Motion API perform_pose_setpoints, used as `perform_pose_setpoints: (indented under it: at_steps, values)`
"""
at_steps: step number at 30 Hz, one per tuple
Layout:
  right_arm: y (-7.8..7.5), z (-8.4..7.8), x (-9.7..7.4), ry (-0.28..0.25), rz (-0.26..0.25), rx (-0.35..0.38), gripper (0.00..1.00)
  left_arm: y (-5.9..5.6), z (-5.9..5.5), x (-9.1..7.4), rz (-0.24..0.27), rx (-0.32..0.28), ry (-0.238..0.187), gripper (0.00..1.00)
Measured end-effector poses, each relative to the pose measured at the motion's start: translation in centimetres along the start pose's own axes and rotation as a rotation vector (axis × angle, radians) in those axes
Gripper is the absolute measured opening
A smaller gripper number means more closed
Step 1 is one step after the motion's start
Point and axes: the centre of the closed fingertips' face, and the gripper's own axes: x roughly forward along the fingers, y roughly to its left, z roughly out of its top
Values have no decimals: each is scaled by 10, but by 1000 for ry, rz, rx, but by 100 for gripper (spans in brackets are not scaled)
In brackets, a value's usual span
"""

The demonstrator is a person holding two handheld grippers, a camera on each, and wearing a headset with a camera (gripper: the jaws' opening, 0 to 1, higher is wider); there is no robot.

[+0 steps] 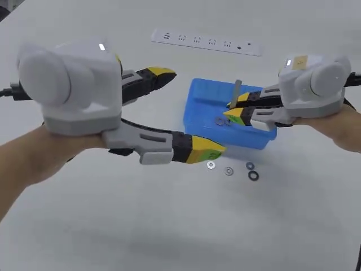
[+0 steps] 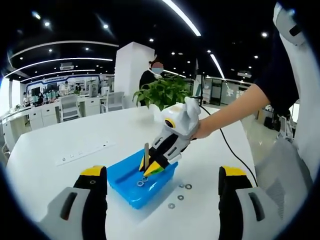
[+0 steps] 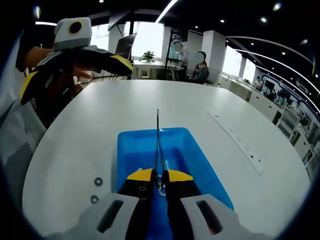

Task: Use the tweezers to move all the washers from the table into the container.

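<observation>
A blue container (image 1: 198,101) sits mid-table with two washers (image 1: 223,121) in it. Several more washers (image 1: 228,171) lie on the white table just in front of it. My right gripper (image 1: 234,110) is shut on grey tweezers (image 1: 237,90) and hovers over the container's right half. From the right gripper view, the tweezers (image 3: 158,130) stick out from the shut gripper (image 3: 159,175) above the container (image 3: 182,150), with two washers (image 3: 98,181) on the table to the left. My left gripper (image 1: 189,113) stands open and holds nothing, left of the container; its jaws frame the container (image 2: 127,185).
A white power strip (image 1: 206,42) lies on the table beyond the container. The table (image 1: 169,226) is bare white elsewhere. In the left gripper view, a potted plant (image 2: 162,92) and a person stand past the table's far edge.
</observation>
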Motion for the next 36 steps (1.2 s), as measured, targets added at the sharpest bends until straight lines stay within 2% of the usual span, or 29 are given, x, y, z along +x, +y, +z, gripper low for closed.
perform_pose_setpoints:
  at_steps: [3, 4, 5, 7, 9, 11, 12, 13, 15, 17, 20, 21, 23, 25, 26, 28, 29, 30, 31, 33, 36]
  values:
    - [0, 2, 0, -3, 0, -26, 8, 4, 3, 2, 6, -12, -15, 97]
    - [1, 3, -1, -4, 2, -27, 8, 6, 7, 5, 16, -11, -29, 97]
    - [1, 4, -1, -7, 3, -28, 8, 10, 12, 7, 31, -6, -50, 96]
    - [0, 5, -1, -11, -1, -32, 7, 19, 24, 11, 52, -33, -106, 96]
    - [-1, 5, -2, -10, -1, -33, 7, 27, 30, 17, 54, -68, -141, 94]
    - [-2, 5, -2, -10, -1, -30, 7, 38, 29, 24, 70, -94, -129, 85]
    - [-3, 6, -3, -11, -1, -29, 7, 49, 23, 27, 114, -103, -96, 80]
    - [-3, 7, -4, -13, -1, -28, 7, 50, 23, 30, 110, -89, -92, 74]
    - [-3, 8, -5, -14, 1, -29, 7, 51, 23, 40, 83, -88, -101, 72]
    - [-2, 8, -6, -14, 8, -30, 7, 48, 21, 51, 32, -110, -98, 72]
    - [0, 9, -7, -12, 25, -23, 8, 47, 10, 67, -21, -69, -42, 64]
    - [1, 9, -7, -9, 29, -32, 8, 46, 9, 72, -48, -84, -35, 60]
    - [3, 8, -7, -1, 41, -34, 8, 43, 9, 78, -82, -120, -40, 55]
    - [4, 8, -6, 2, 44, -39, 8, 37, 12, 83, -121, -108, -46, 53]
    - [5, 8, -6, 2, 50, -38, 8, 34, 11, 85, -141, -94, -34, 52]
    - [6, 8, -6, 2, 54, -42, 8, 30, 9, 87, -172, -65, -9, 41]
    - [7, 8, -5, 1, 57, -41, 8, 25, 10, 86, -206, -67, -9, 31]
    - [7, 8, -5, 1, 60, -40, 8, 23, 11, 86, -217, -84, -12, 19]
    - [8, 8, -5, 0, 63, -39, 8, 24, 13, 86, -214, -85, -17, 18]
    - [9, 8, -5, 2, 71, -43, 8, 25, 14, 87, -209, -83, -25, 24]
    - [10, 7, -5, 2, 76, -45, 8, 25, 9, 87, -214, -65, -1, 16]
